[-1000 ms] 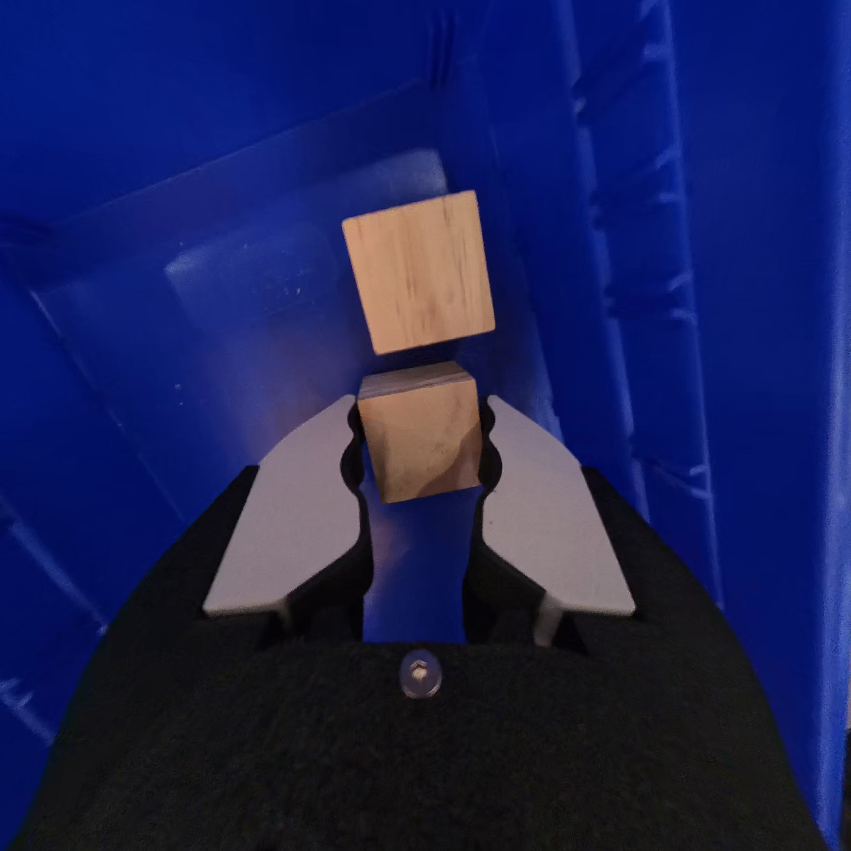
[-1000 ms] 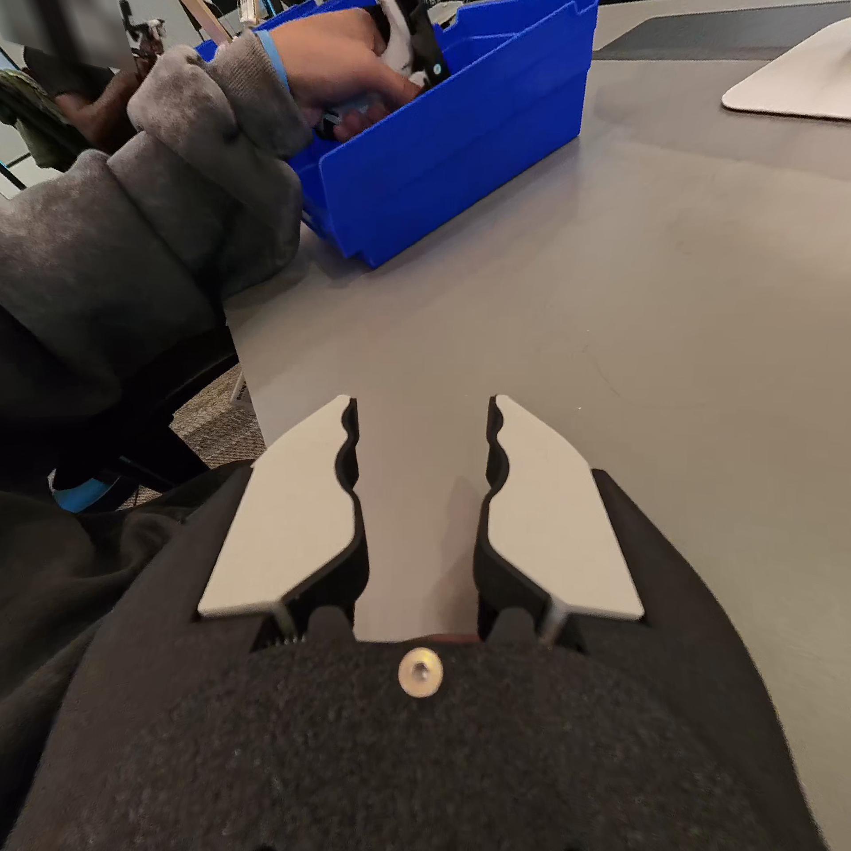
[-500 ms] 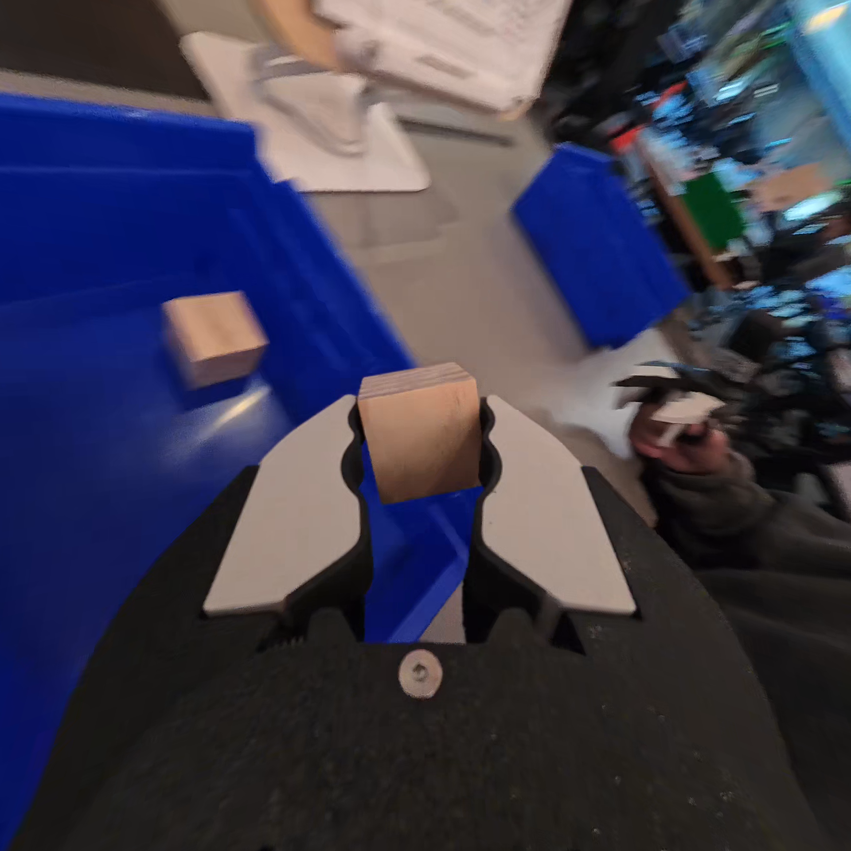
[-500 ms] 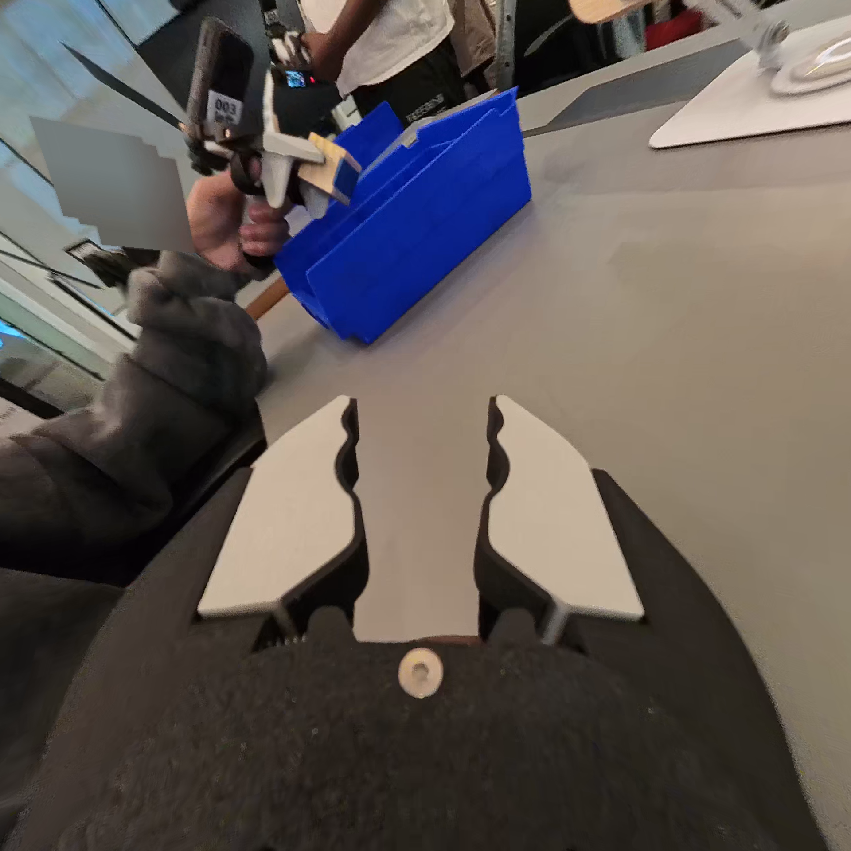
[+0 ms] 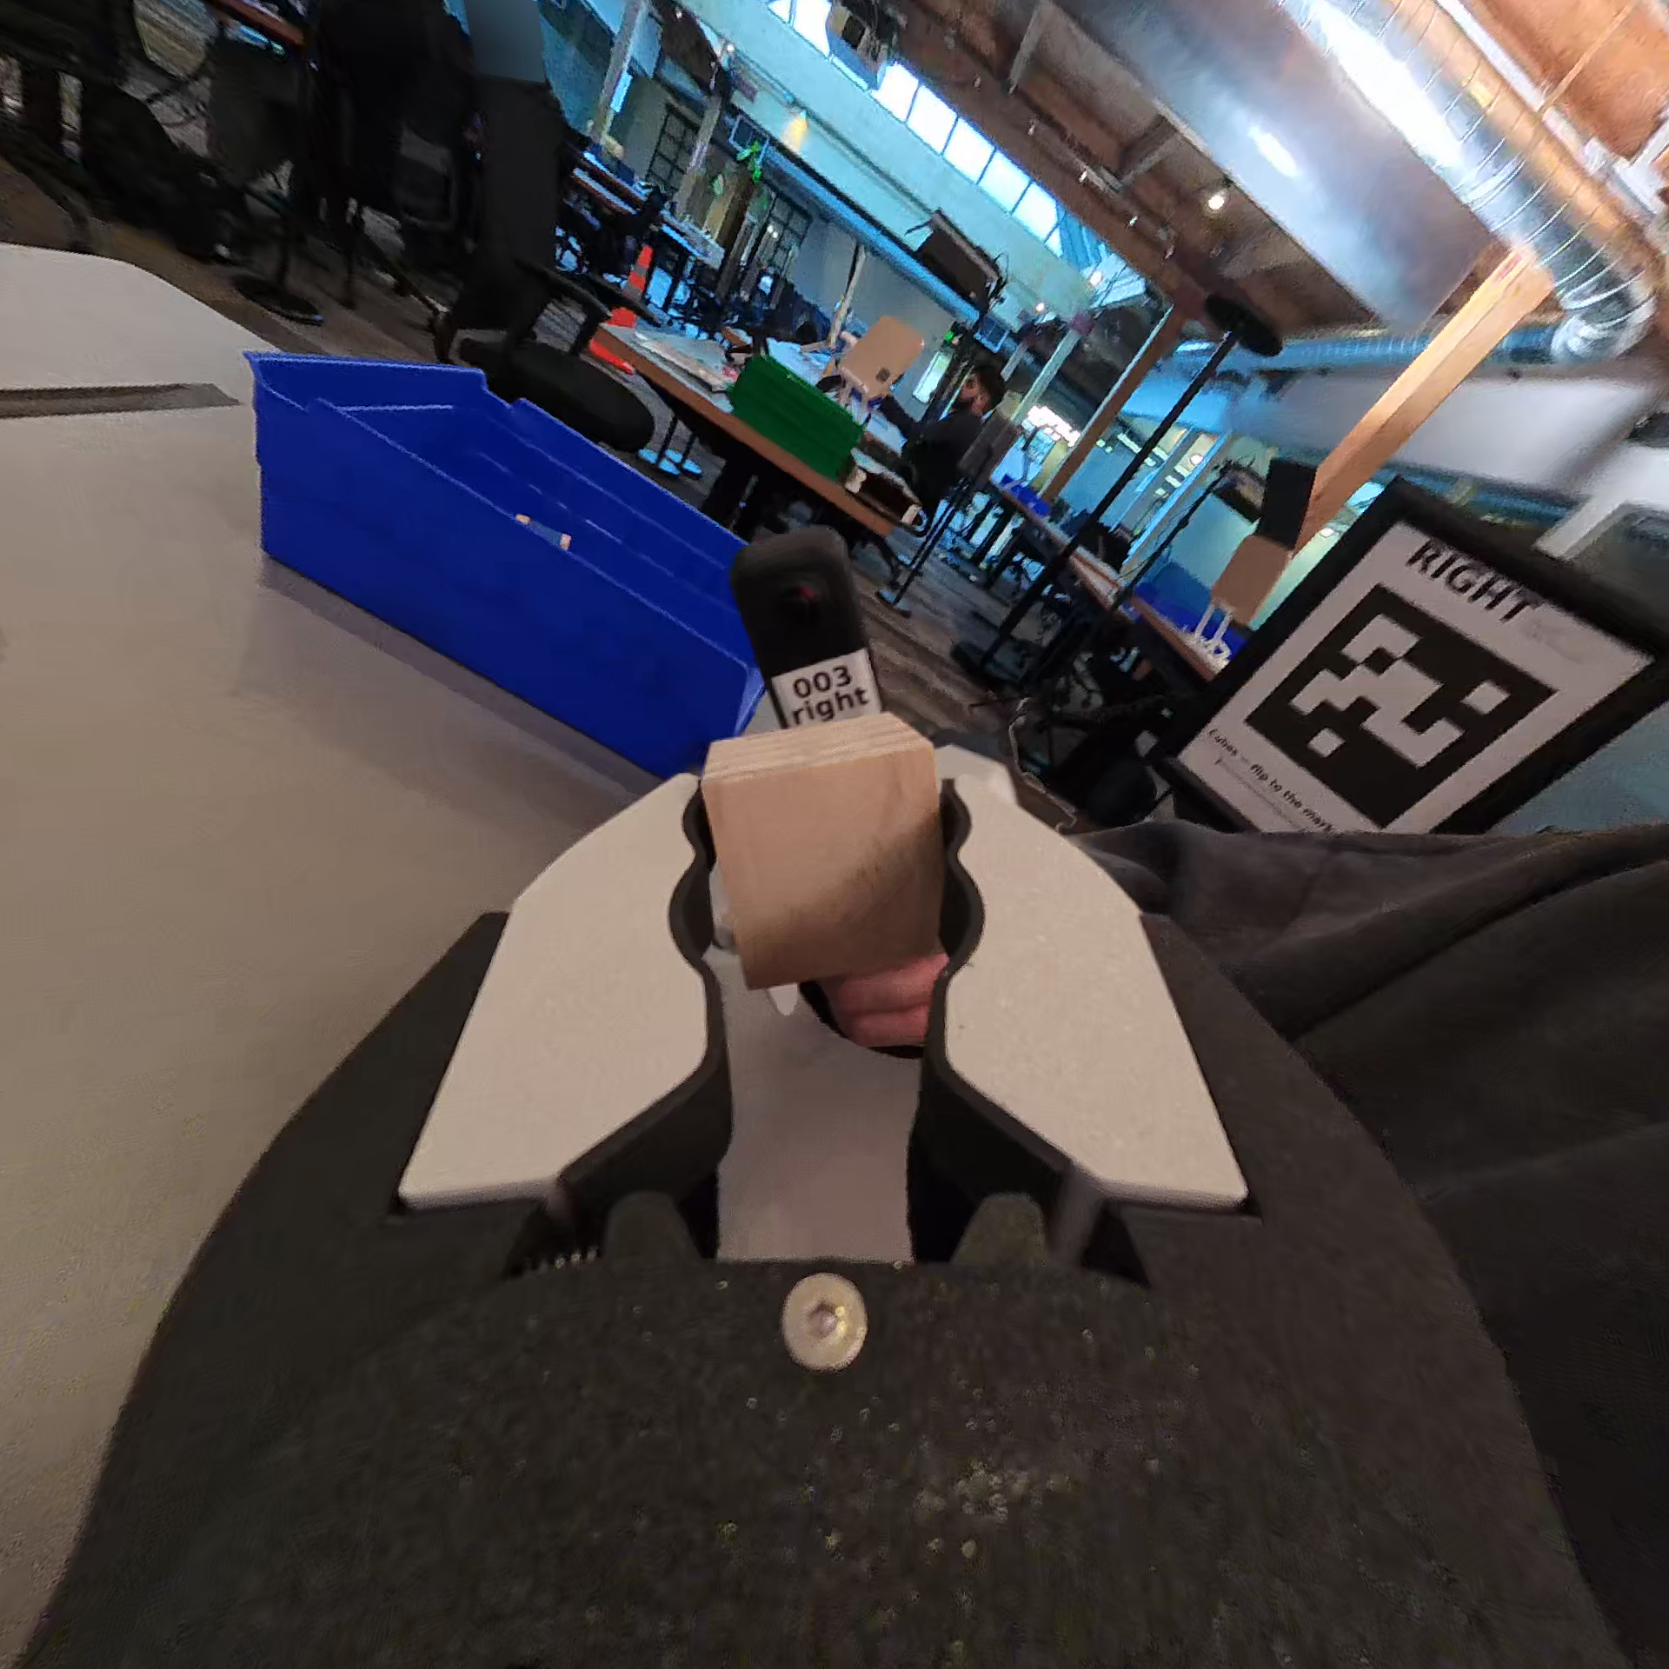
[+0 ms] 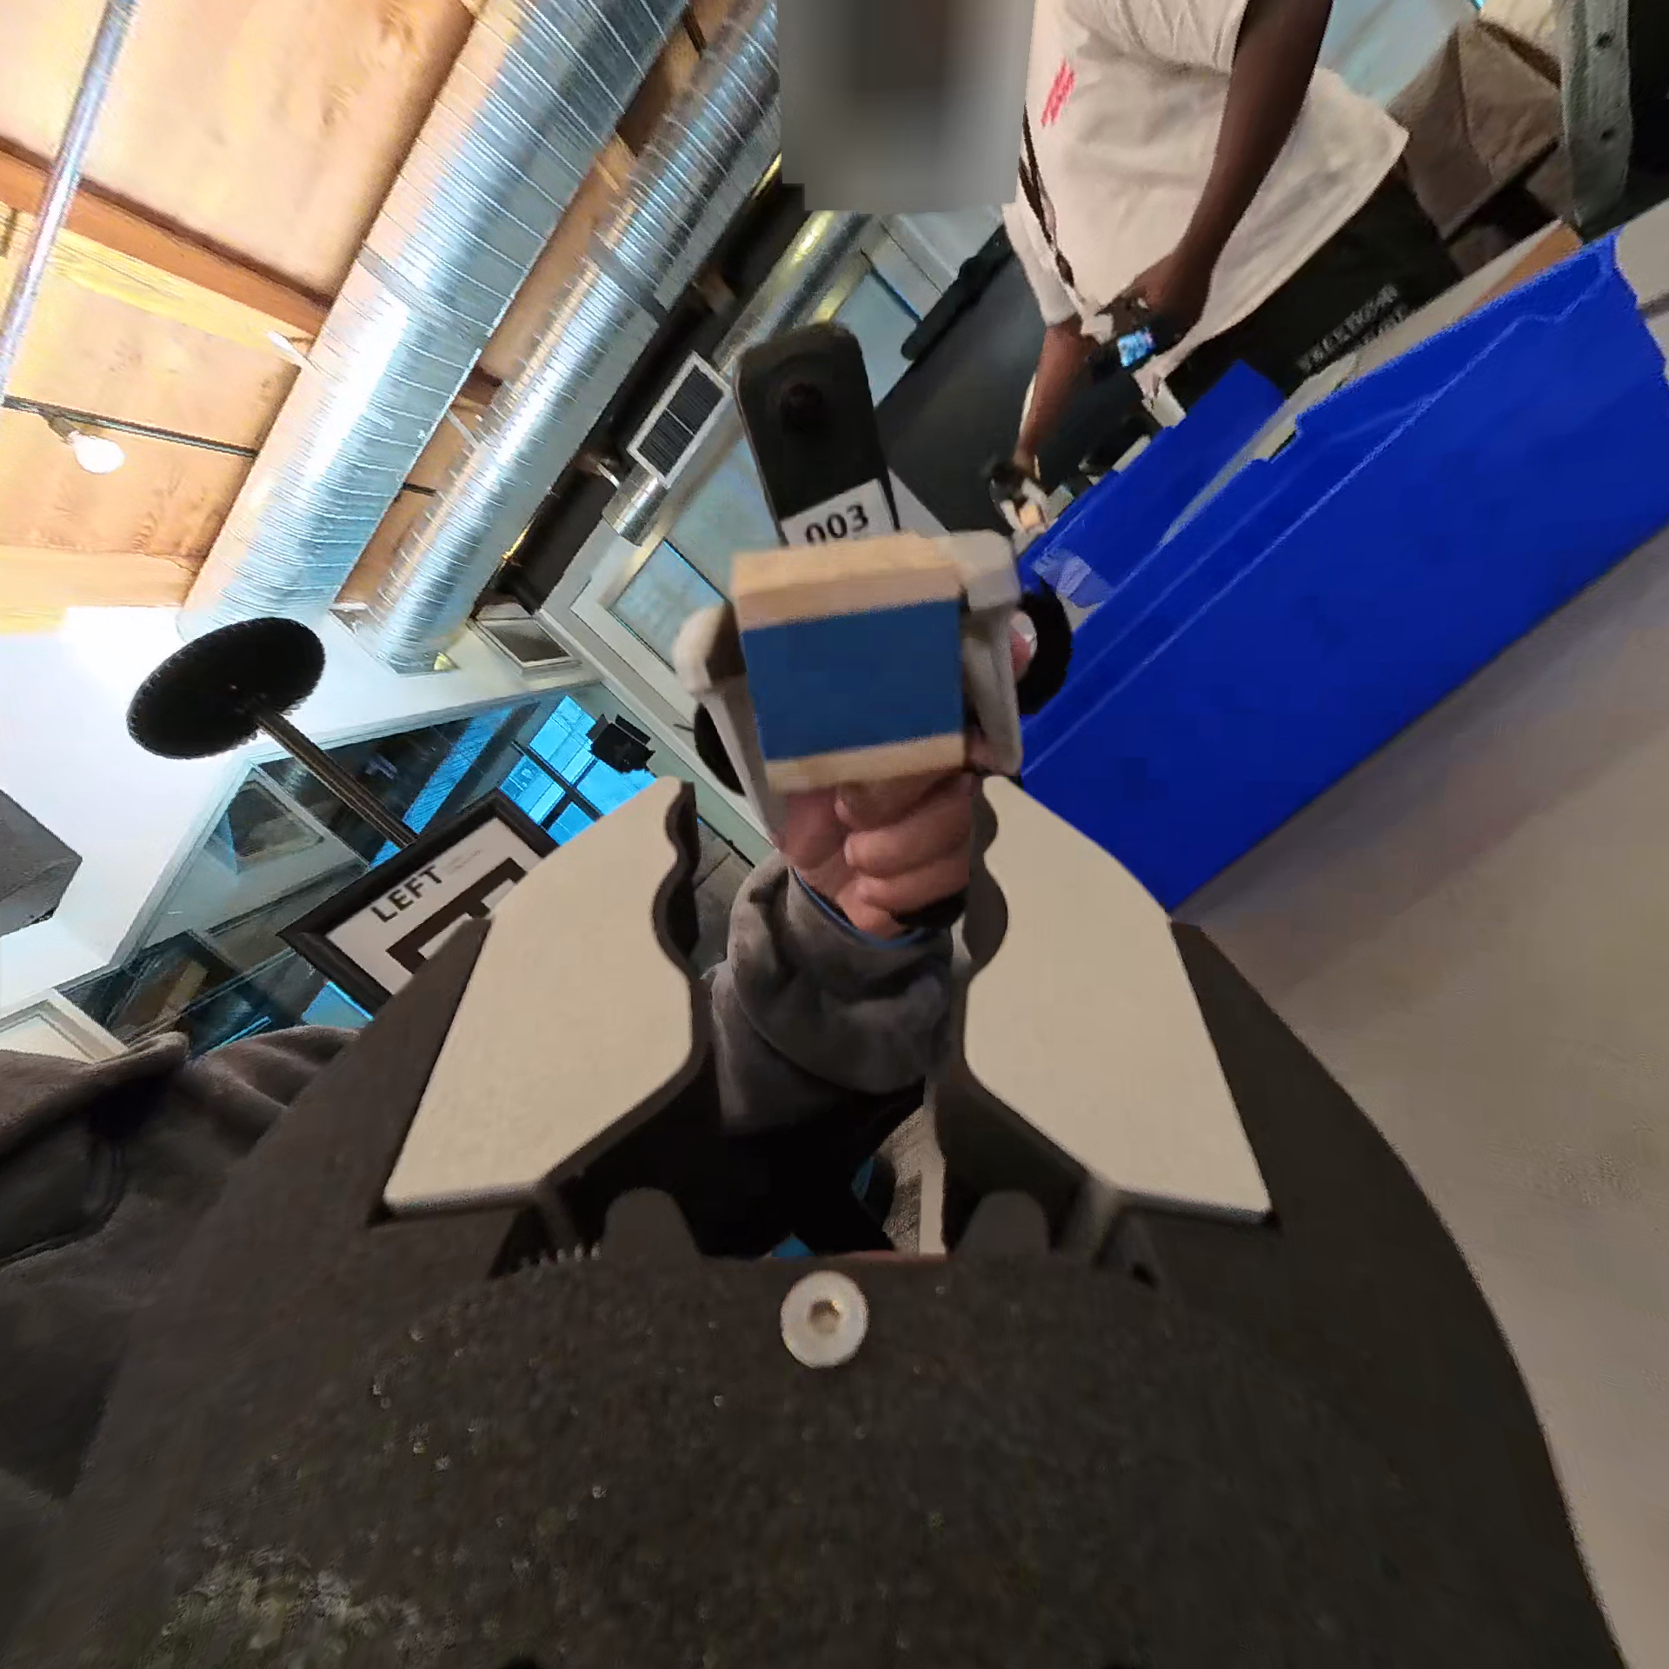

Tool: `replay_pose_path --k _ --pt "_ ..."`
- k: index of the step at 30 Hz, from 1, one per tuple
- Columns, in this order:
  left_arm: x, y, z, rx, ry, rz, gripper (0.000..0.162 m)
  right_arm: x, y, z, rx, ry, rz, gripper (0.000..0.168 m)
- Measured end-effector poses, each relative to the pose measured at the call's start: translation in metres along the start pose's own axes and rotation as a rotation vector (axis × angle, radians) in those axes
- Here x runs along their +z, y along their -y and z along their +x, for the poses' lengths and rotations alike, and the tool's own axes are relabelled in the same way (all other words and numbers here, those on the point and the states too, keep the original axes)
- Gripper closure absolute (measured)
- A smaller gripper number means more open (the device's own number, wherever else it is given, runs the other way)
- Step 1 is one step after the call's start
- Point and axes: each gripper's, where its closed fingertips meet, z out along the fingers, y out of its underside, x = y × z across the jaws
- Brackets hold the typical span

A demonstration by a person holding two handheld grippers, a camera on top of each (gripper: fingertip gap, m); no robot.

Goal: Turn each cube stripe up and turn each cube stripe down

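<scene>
— What's the left gripper (image 5: 822, 844) got?
— It's clamped on a wooden cube (image 5: 824, 858), held in the air above the grey table (image 5: 181, 813). The layered edge faces up.

— And the stripe?
— From the right wrist view, the cube's (image 6: 849, 664) blue stripe faces the right gripper (image 6: 835, 867), running across the face.

— The right gripper?
— Jaws apart, holding nothing, just short of the cube.

— Room around?
— Bare table beneath; 1 blue bin (image 5: 488, 551) sits well beyond, near the table edge.
</scene>
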Motion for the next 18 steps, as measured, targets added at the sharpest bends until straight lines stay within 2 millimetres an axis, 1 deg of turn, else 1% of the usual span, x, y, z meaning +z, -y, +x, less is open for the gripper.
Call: replay_pose_path --k 3,6,8,12,13,14,15,17,18 --pt "0.005 0.000 0.004 -0.017 -0.036 0.034 0.116 -0.002 0.001 0.001 -0.032 -0.027 -0.005 0.114" --pt "0.014 -0.009 0.004 -0.013 -0.049 0.010 0.116 -0.003 0.003 0.002 -0.018 -0.021 0.019 0.115" --pt "0.020 -0.012 0.008 -0.024 -0.079 0.021 0.117 -0.004 0.000 0.002 0.002 -0.003 0.005 0.121" --pt "0.024 -0.016 0.007 -0.009 -0.056 0.014 0.116 -0.012 0.000 0.004 -0.046 -0.040 -0.025 0.122" --pt "0.021 -0.014 0.010 -0.011 -0.054 0.028 0.108 -0.015 0.001 0.005 -0.058 -0.052 -0.022 0.122" --pt "0.016 -0.009 0.014 -0.014 -0.050 0.058 0.089 -0.019 0.004 0.005 -0.062 -0.060 -0.010 0.123" --pt "0.010 -0.006 0.015 -0.013 -0.016 0.074 0.079 -0.024 0.007 0.004 -0.065 -0.067 -0.001 0.123" --pt "-0.005 -0.010 0.009 0.031 0.127 0.069 0.076 -0.035 0.010 0.005 -0.092 -0.106 -0.005 0.122" --pt "-0.012 -0.018 0.002 0.067 0.227 0.054 0.077 -0.041 0.011 0.005 -0.123 -0.134 -0.007 0.122"
